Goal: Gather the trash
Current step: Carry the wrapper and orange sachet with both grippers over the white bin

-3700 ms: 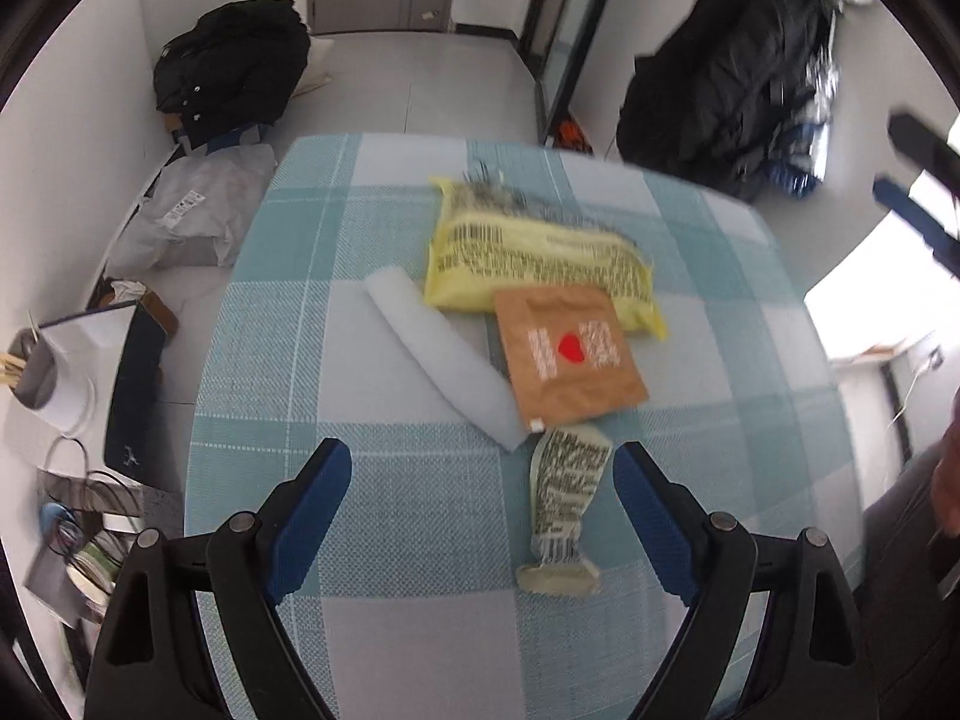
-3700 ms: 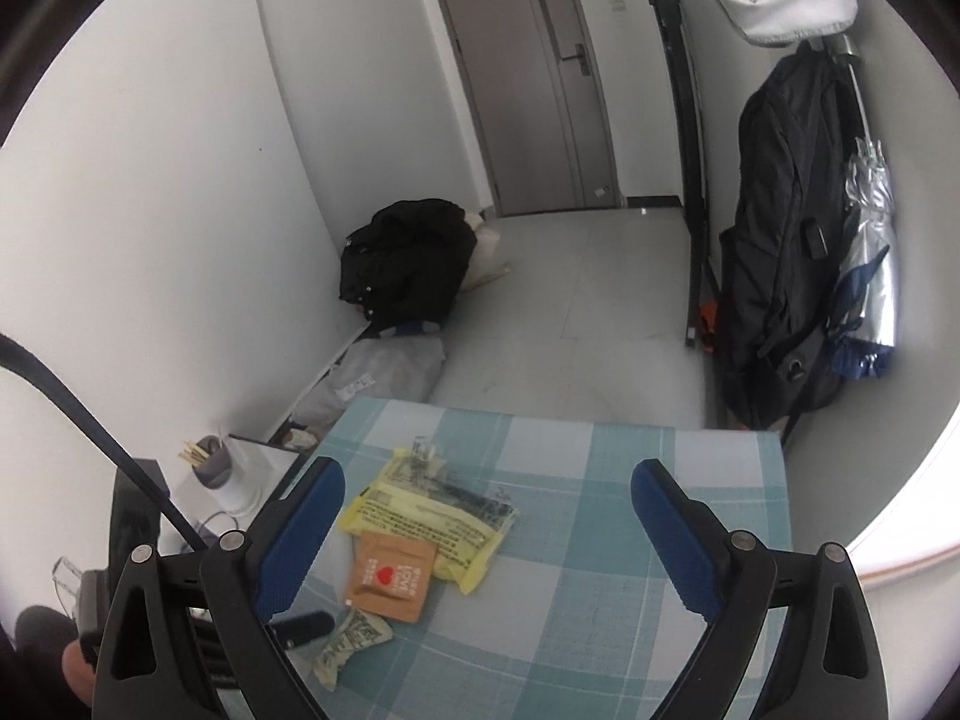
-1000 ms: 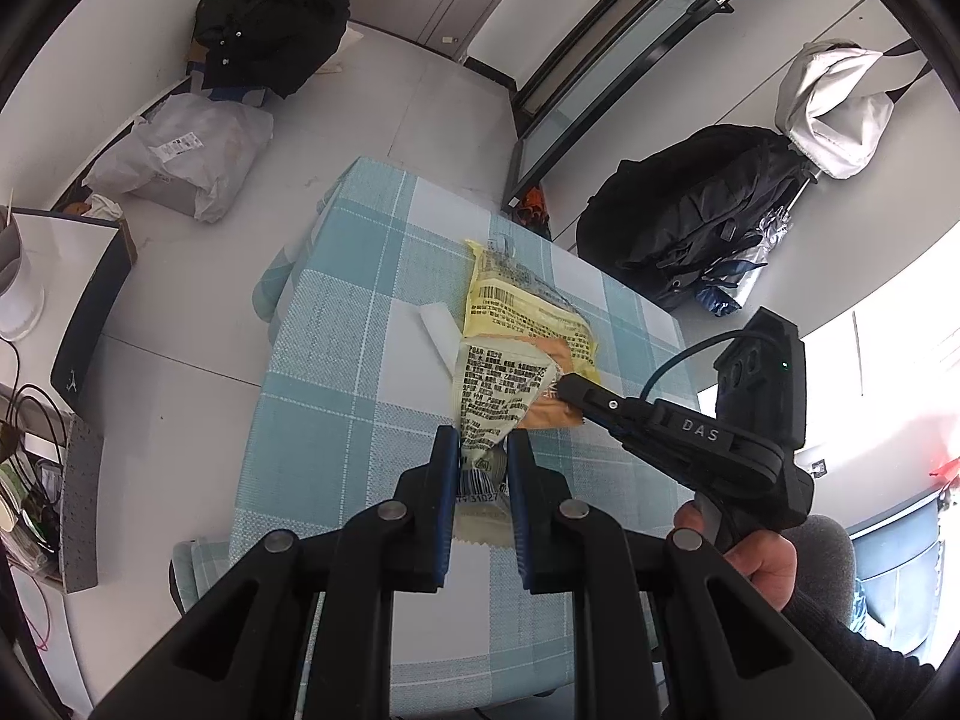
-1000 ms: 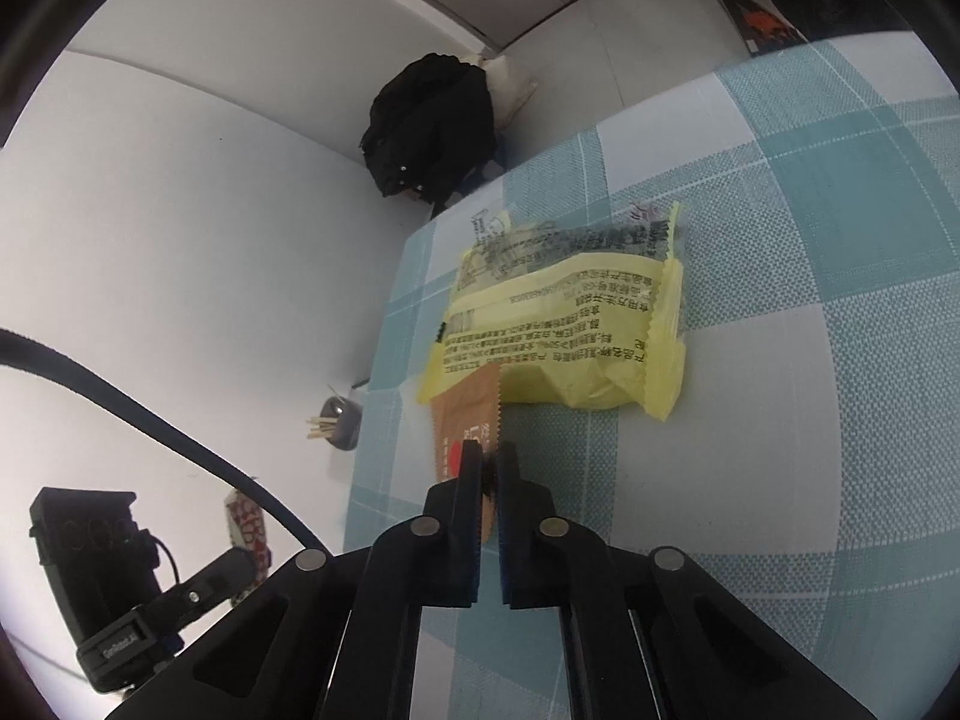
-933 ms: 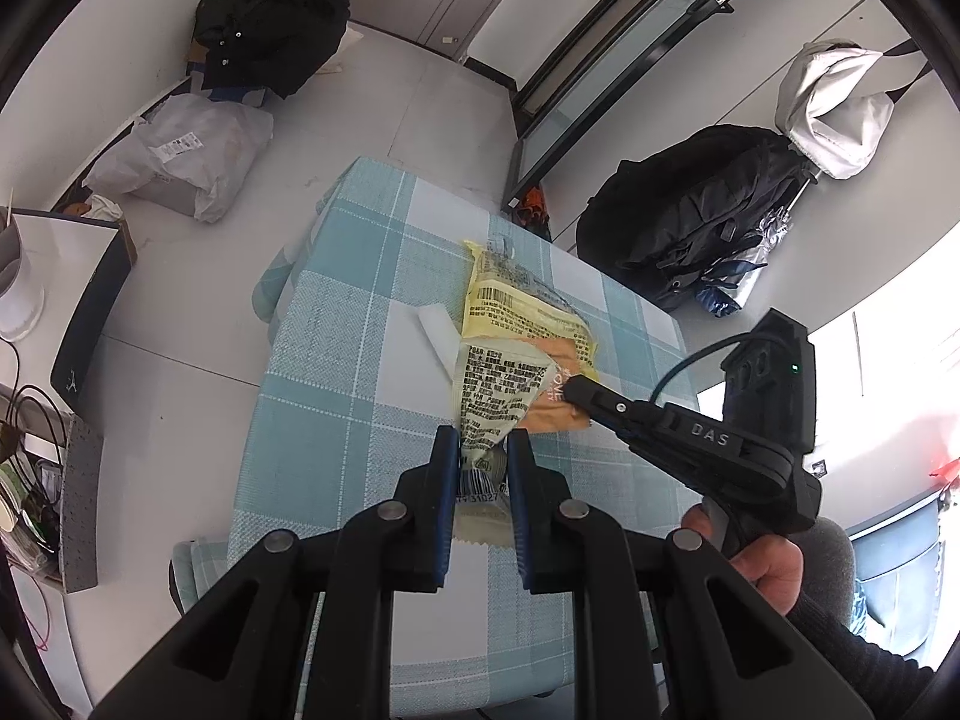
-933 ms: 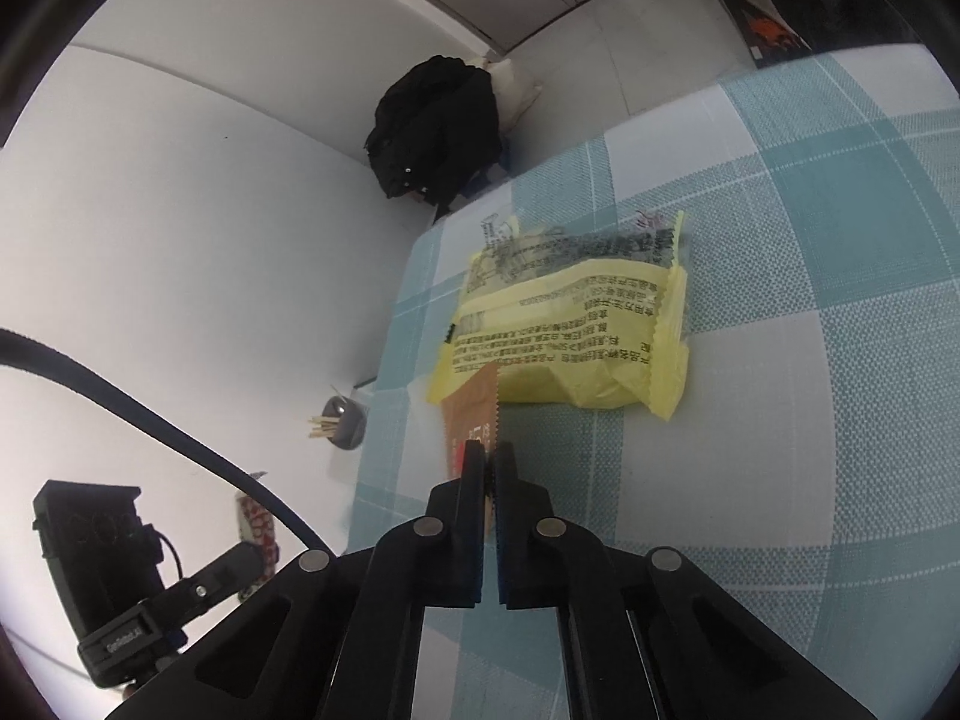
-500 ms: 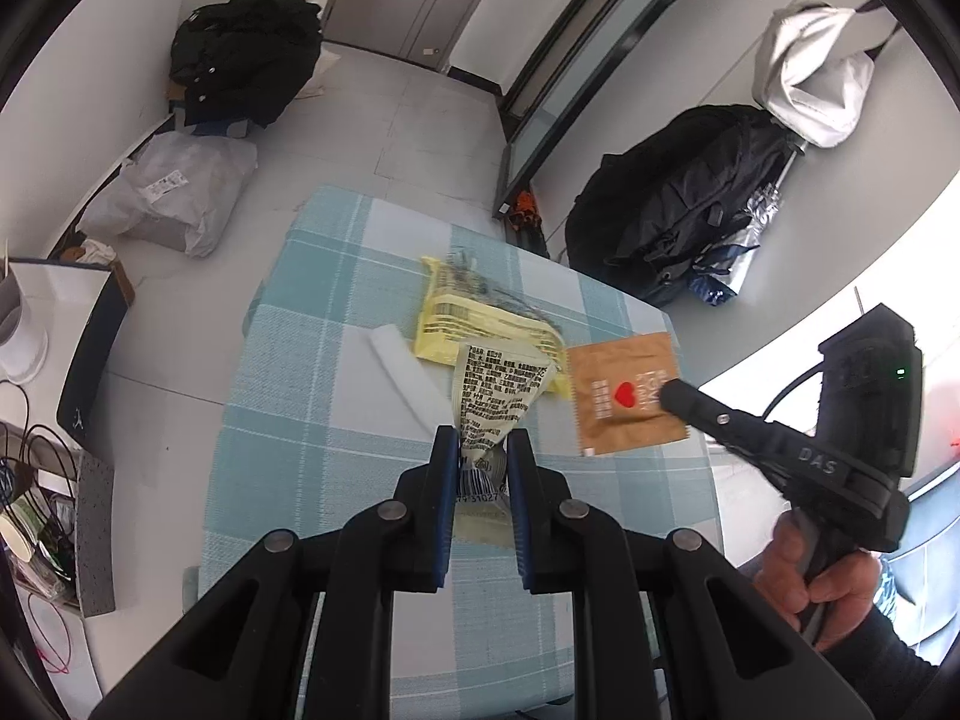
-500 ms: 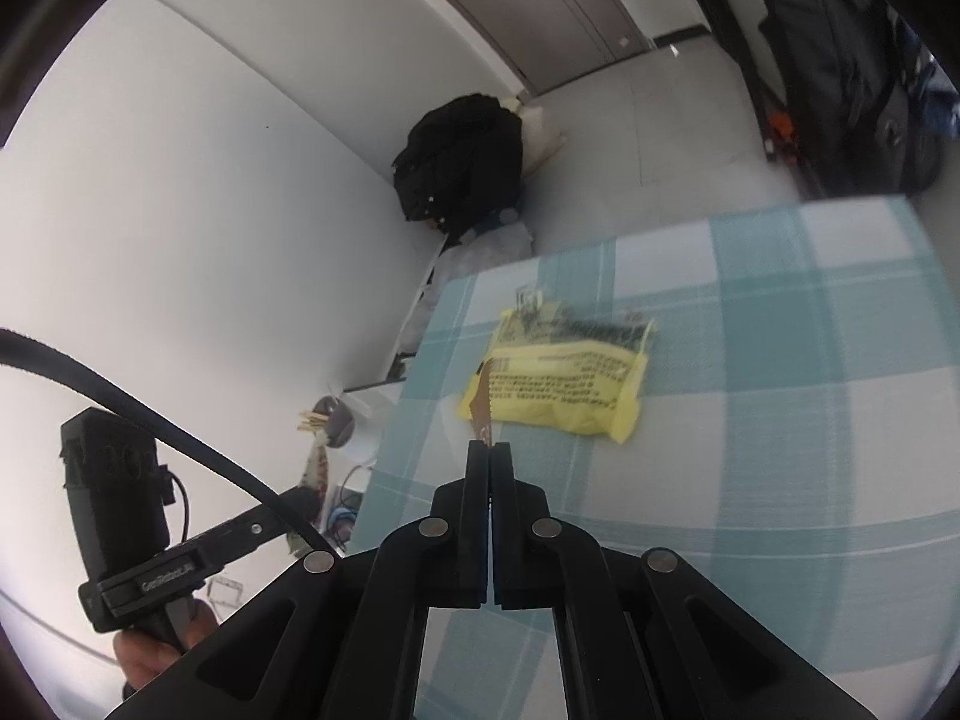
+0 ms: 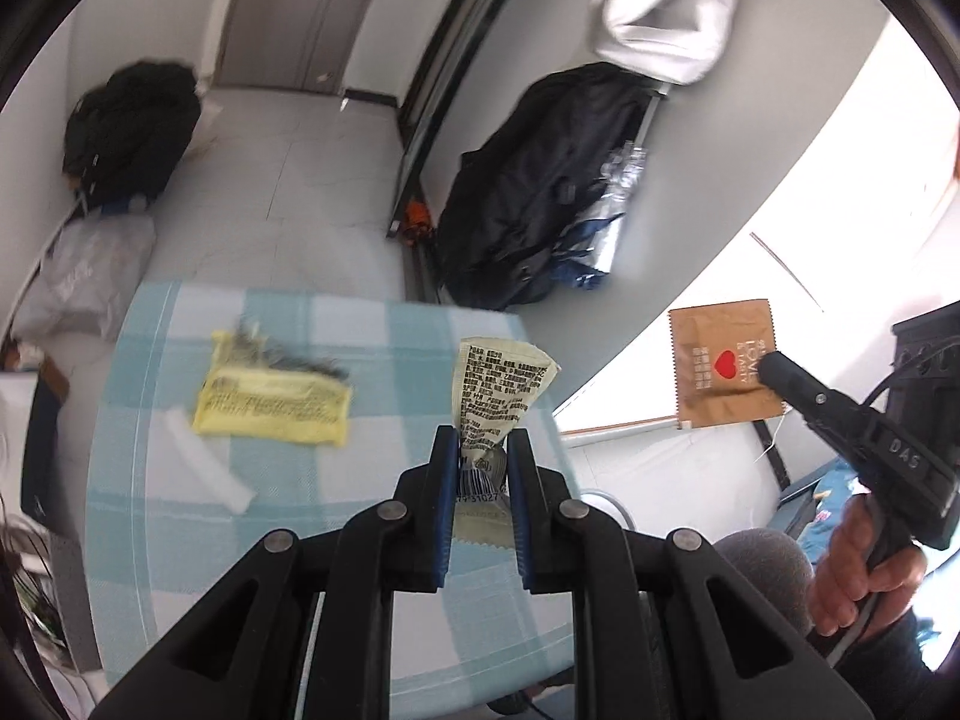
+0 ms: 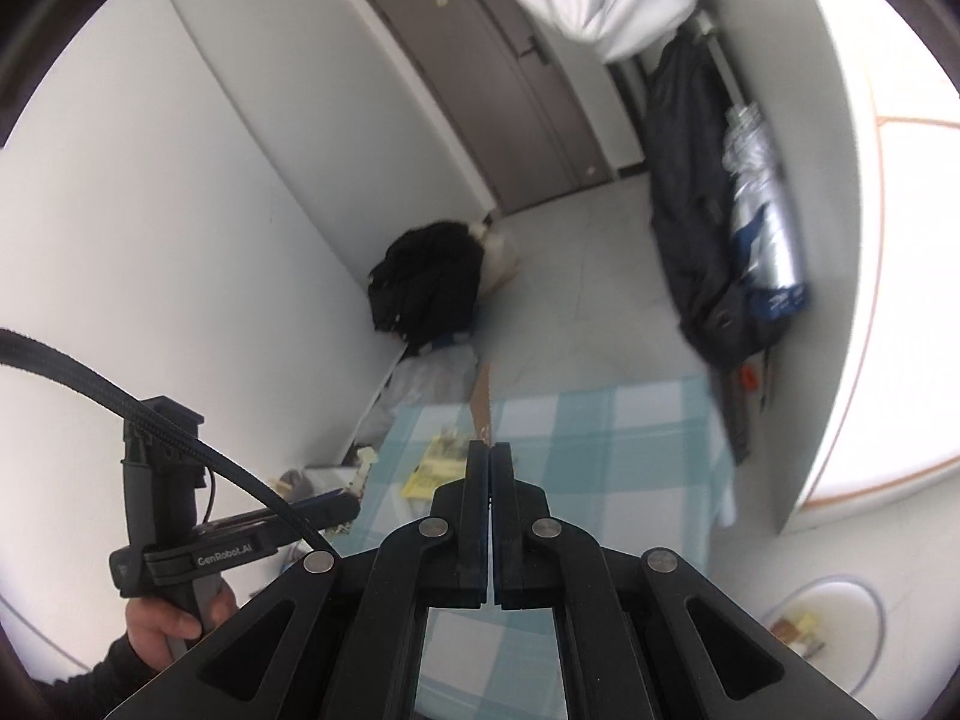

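Above checked table (image 9: pixel 180 540), left tongs (image 9: pixel 483 456) pinch wrapper (image 9: pixel 498 396); right tongs (image 10: pixel 491 456) apparently clamp brown sachet (image 9: pixel 720 360).

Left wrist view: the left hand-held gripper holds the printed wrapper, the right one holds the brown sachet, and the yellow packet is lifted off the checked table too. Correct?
Not quite. The yellow packet lies flat on the checked table, unheld, as the left wrist view shows. The rest holds: the left hand-held gripper pinches the printed wrapper, and the right hand-held gripper holds the brown sachet in the air.

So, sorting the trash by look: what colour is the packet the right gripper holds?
Brown packet with a red heart, clearest in the left wrist view.
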The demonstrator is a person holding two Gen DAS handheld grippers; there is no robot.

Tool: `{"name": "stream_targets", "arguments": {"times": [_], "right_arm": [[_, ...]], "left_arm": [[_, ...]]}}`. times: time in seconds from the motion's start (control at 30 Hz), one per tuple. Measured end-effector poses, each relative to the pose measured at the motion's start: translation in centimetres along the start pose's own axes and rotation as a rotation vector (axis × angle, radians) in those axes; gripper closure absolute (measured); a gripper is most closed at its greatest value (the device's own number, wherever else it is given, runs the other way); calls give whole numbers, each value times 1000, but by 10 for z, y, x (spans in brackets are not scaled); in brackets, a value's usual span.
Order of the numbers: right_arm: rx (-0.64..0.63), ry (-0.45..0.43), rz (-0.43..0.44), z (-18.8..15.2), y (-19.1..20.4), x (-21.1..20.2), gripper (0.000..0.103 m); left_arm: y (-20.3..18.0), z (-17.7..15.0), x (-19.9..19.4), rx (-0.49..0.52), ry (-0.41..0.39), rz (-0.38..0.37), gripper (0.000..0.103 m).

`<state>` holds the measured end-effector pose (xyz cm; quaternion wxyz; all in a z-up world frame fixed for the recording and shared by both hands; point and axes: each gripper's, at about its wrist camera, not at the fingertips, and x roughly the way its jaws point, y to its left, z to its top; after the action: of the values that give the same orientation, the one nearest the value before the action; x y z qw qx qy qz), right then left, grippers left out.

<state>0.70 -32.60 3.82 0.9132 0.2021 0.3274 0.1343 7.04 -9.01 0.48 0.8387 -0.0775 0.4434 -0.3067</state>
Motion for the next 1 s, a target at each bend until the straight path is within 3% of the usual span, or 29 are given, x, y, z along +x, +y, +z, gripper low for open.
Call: {"name": "stream_targets", "arguments": {"times": [0.2, 0.5, 0.77, 1.0], "right_arm": [[55, -99, -49, 9, -42, -68, 103], [148, -133, -200, -7, -134, -126, 103], [238, -91, -321, -48, -208, -121, 103], [349, -20, -334, -91, -259, -95, 103]], "left_arm": [[-77, 10, 25, 127, 18, -42, 91], [-165, -3, 98, 258, 127, -98, 91], [-200, -29, 175, 315, 286, -101, 91], [-209, -56, 237, 332, 419, -78, 91]]}}
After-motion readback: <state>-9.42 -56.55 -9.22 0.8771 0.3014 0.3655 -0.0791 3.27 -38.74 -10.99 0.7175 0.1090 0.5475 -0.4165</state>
